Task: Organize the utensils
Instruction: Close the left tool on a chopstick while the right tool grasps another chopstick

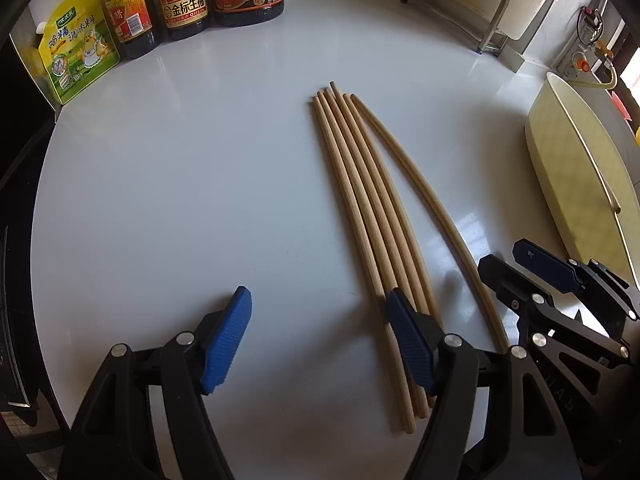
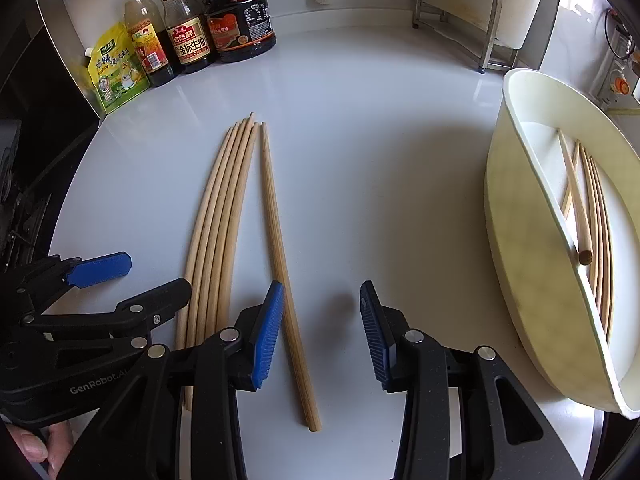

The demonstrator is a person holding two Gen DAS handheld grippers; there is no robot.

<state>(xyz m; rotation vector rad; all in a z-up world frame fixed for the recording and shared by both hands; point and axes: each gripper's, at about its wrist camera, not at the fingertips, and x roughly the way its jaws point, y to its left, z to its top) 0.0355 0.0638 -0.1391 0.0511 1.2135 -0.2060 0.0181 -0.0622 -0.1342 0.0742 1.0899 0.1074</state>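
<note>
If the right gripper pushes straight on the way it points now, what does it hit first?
Most likely the bare white countertop. The right gripper is open, and only counter shows between its fingers. The single chopstick lies just inside its left finger, so that pad might clip it; depth is unclear.

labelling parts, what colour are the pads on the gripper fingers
Ribbed blue pads on black fingers, clearest in the right wrist view.

The white surface [image 2: 360,152] lies bare between the single chopstick [image 2: 280,248] and the cream tub [image 2: 516,264] on the right. Sauce bottles [image 2: 188,36] and a seasoning pouch [image 2: 116,76] block the far-left corner; a metal rack [image 2: 456,12] blocks the far right.
</note>
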